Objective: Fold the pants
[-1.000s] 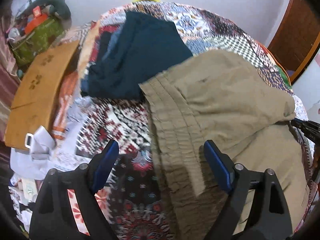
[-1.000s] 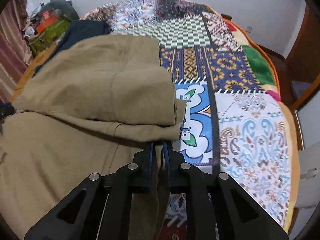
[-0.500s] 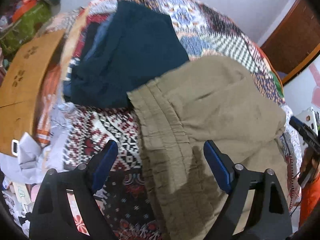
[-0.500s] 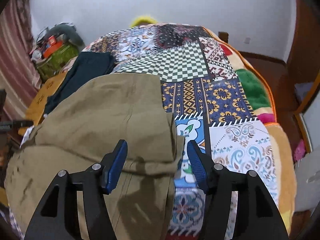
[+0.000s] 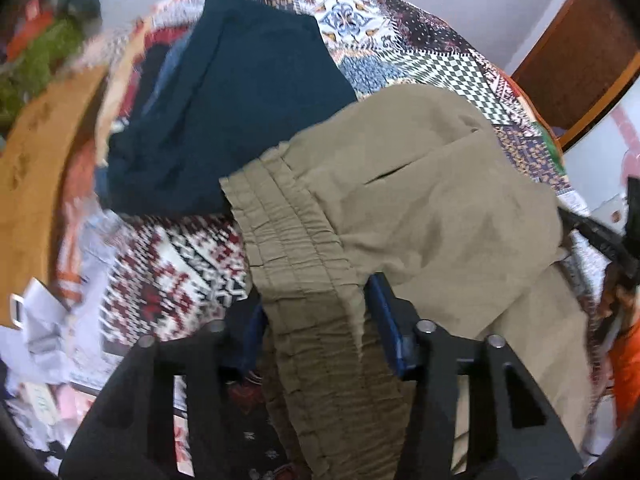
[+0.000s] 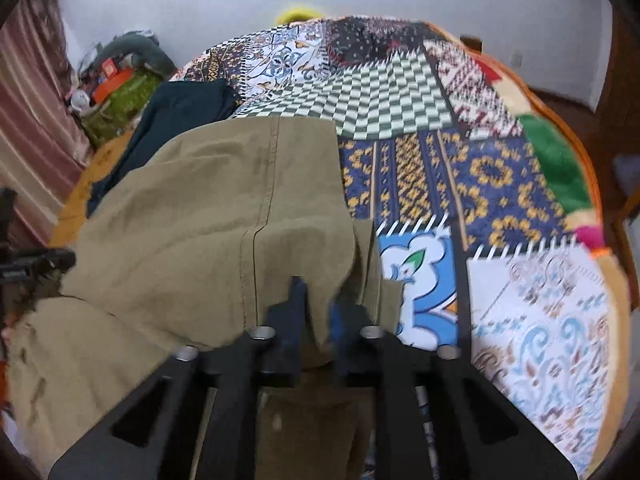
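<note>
Right gripper [image 6: 318, 312] pinching khaki pants [image 6: 224, 208]

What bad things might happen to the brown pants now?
1. The left tool straddles the bunched elastic waistband without pinching it tight, so that edge might slip out on lifting.
2. The right tool grips thick folded cloth of the khaki pants; one layer could slide free and undo the fold.
3. The dark blue garment lies right beside the waistband and may get dragged along.
</note>
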